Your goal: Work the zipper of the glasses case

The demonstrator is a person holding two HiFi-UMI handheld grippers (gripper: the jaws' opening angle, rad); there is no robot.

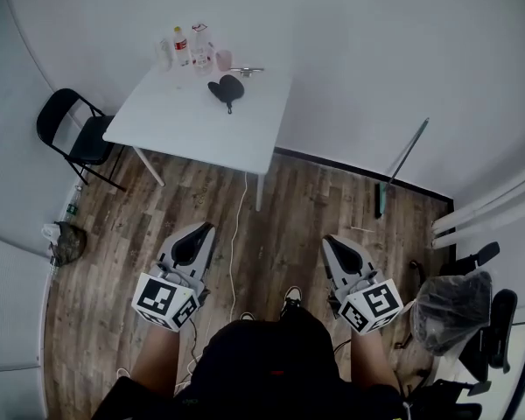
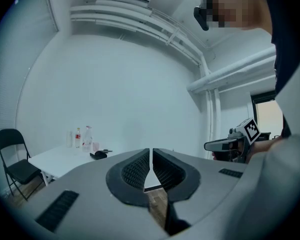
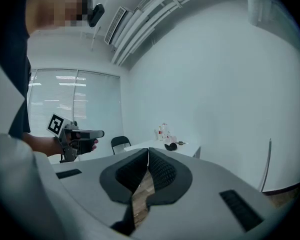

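A black glasses case [image 1: 227, 89] lies near the far edge of a white table [image 1: 184, 129] across the room; it shows small in the left gripper view [image 2: 98, 155] and the right gripper view [image 3: 170, 146]. I stand well back from it on the wooden floor. My left gripper [image 1: 195, 230] and right gripper [image 1: 337, 241] are held at waist height, both shut and empty. In each gripper's own view the jaws meet with nothing between them, left gripper [image 2: 150, 151], right gripper [image 3: 148, 151].
Bottles and a pink cup [image 1: 192, 49] stand at the table's back edge. A black folding chair [image 1: 74, 134] is left of the table. A cable [image 1: 236, 226] runs along the floor. A broom [image 1: 400, 166] leans on the right wall; a bagged bin [image 1: 446, 309] is at right.
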